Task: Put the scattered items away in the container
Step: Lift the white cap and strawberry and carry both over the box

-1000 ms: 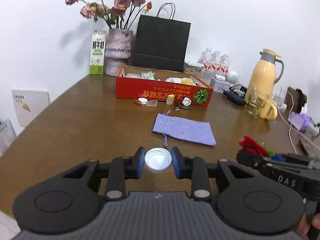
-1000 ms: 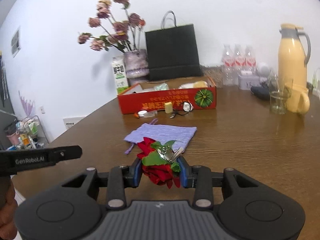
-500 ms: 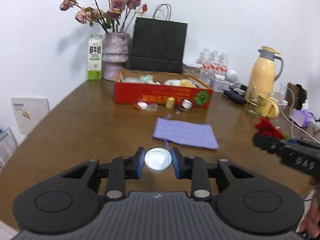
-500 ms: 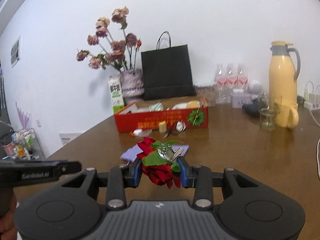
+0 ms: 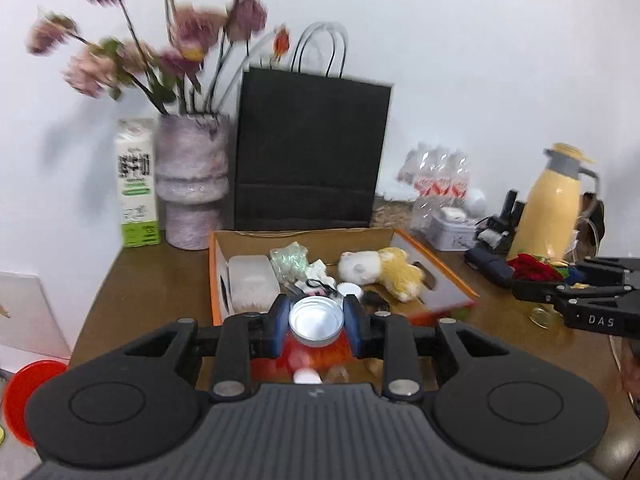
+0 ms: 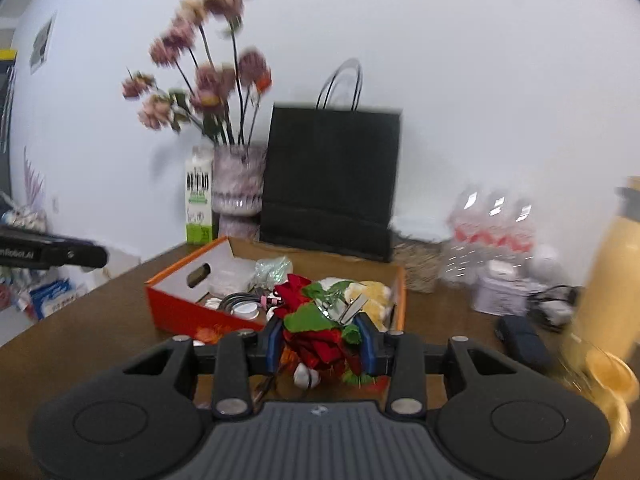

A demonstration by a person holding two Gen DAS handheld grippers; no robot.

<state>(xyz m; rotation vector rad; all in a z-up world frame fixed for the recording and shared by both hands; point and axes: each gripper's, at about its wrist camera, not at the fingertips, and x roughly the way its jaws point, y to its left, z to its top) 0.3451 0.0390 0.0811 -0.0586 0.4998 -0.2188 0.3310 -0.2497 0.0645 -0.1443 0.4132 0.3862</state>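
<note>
Your left gripper (image 5: 316,322) pinching lid (image 5: 316,320), right gripper (image 6: 320,342) clamping rose (image 6: 316,332), both now nearer the box (image 5: 436,276) than before.

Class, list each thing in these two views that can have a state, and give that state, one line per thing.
left gripper: shut on the metal lid
metal lid: held, hollow side up
right gripper: shut on the red fabric flower
red fabric flower: held
orange box: open-topped, partly filled
black paper bag: upright
milk carton: upright
yellow flask: upright, lidded
</note>
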